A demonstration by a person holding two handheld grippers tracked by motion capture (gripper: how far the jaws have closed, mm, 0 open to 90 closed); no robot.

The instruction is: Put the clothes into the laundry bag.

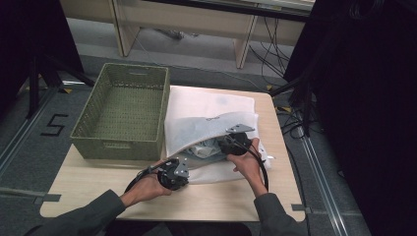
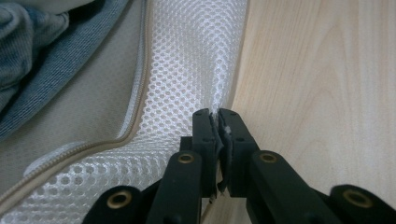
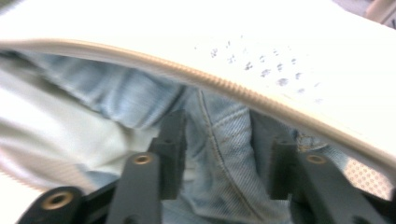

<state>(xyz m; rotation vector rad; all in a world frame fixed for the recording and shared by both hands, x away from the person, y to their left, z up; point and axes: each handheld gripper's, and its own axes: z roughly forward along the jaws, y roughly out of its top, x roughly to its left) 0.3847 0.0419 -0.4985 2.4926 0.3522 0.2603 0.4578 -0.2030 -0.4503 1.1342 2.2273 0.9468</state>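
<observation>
- Pale wood table [image 1: 246, 201] is carrying a white mesh laundry bag [image 1: 216, 110] beside a green basket [image 1: 123, 105], with grey floor and cables behind.
- I'm keeping the left gripper [image 2: 218, 116] pinched tight on the bag's lower mesh edge, near the table's front.
- I'm holding the right gripper [image 3: 224, 140] at the bag's mouth, jaws standing apart and pressing on nothing, astride the jeans [image 3: 224, 154].
- Jeans are lying inside the bag, straight ahead of the right gripper, under the zipper [image 3: 196, 74], which is running across its view.
- Right hand is nearer them, so I'm judging it takes the denim.
</observation>
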